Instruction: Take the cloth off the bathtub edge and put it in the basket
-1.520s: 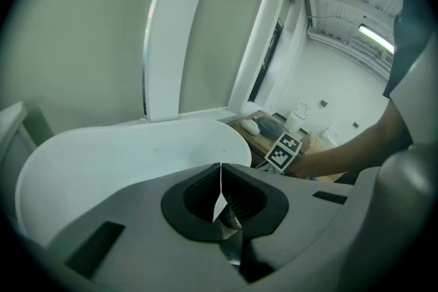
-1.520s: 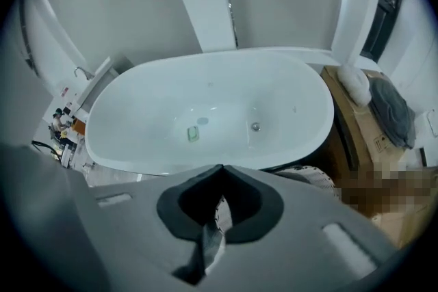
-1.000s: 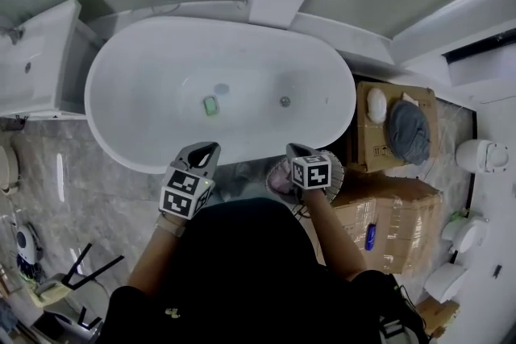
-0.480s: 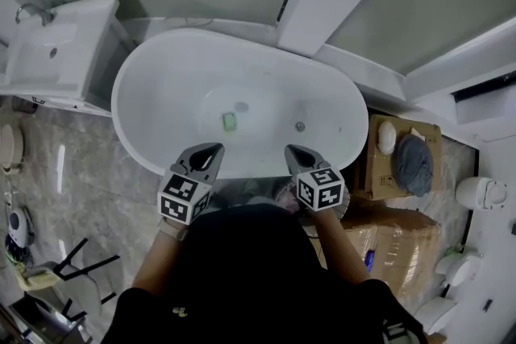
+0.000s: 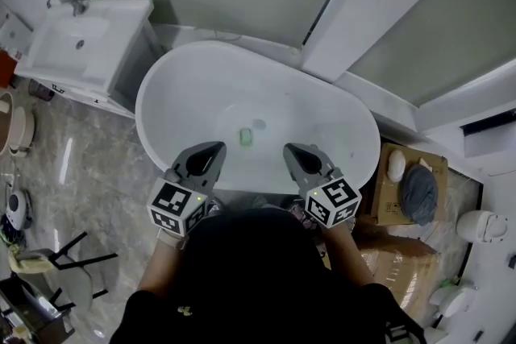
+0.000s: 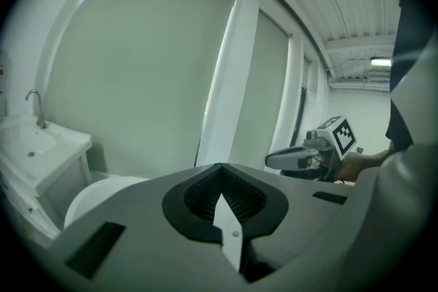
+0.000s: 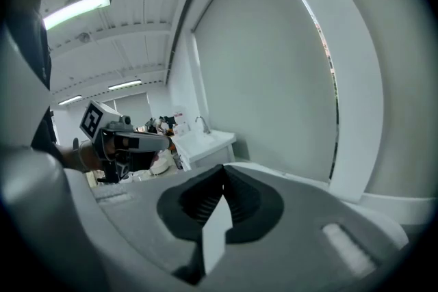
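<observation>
Behind the right hand-held gripper (image 5: 292, 151), basket (image 5: 296, 210) mostly hidden.

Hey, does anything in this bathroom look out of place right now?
A small green object lies on the floor of the white bathtub. A grey cloth sits bunched on a cardboard box right of it, not on the tub's edge.
</observation>
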The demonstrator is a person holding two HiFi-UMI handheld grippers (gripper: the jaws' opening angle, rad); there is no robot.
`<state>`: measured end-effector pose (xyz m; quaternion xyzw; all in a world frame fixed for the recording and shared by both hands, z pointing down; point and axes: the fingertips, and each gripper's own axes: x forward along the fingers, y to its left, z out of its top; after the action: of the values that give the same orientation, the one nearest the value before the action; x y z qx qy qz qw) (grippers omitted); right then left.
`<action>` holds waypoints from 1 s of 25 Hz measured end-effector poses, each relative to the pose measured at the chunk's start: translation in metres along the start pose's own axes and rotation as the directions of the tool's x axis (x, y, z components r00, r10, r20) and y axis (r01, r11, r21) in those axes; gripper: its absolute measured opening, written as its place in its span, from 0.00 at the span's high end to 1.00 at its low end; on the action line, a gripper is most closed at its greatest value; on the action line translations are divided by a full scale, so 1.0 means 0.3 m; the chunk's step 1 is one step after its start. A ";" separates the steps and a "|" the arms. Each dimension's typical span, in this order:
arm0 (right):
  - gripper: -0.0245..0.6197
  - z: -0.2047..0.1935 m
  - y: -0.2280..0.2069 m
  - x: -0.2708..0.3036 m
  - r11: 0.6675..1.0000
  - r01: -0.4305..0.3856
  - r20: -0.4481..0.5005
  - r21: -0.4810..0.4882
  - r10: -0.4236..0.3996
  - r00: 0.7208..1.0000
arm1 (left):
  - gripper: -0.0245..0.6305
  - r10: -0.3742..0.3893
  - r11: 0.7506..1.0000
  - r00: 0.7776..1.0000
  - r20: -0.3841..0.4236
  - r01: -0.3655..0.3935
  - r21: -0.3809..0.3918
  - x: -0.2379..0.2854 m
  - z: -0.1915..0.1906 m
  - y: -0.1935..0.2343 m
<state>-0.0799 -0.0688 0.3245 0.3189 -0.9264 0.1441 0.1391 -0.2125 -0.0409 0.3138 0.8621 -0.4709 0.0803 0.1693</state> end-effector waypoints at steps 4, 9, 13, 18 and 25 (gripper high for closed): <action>0.97 0.123 0.069 0.024 0.998 -0.062 0.086 -0.033 0.065 0.994 | 0.94 0.046 0.999 0.996 0.076 -0.047 0.009 -0.084 0.092 0.039; 0.97 0.251 0.151 0.036 0.988 -0.121 0.170 -0.094 0.135 0.976 | 0.94 0.109 0.993 0.980 0.169 -0.116 0.032 -0.194 0.214 0.069; 0.97 0.316 0.211 0.043 0.979 -0.156 0.212 -0.130 0.182 0.960 | 0.94 0.139 0.988 0.967 0.213 -0.151 0.042 -0.267 0.280 0.061; 0.97 0.357 0.272 0.049 0.968 -0.190 0.234 -0.161 0.224 0.946 | 0.94 0.176 0.983 0.957 0.229 -0.185 0.020 -0.322 0.295 0.060; 0.97 0.355 0.320 0.063 0.959 -0.221 0.230 -0.177 0.259 0.938 | 0.94 0.190 0.978 0.954 0.232 -0.204 0.039 -0.353 0.279 0.049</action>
<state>-0.1724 -0.0445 0.2161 0.2077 -0.9766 0.0493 0.0255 -0.2842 0.0041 0.2077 0.8192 -0.5680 0.0124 0.0783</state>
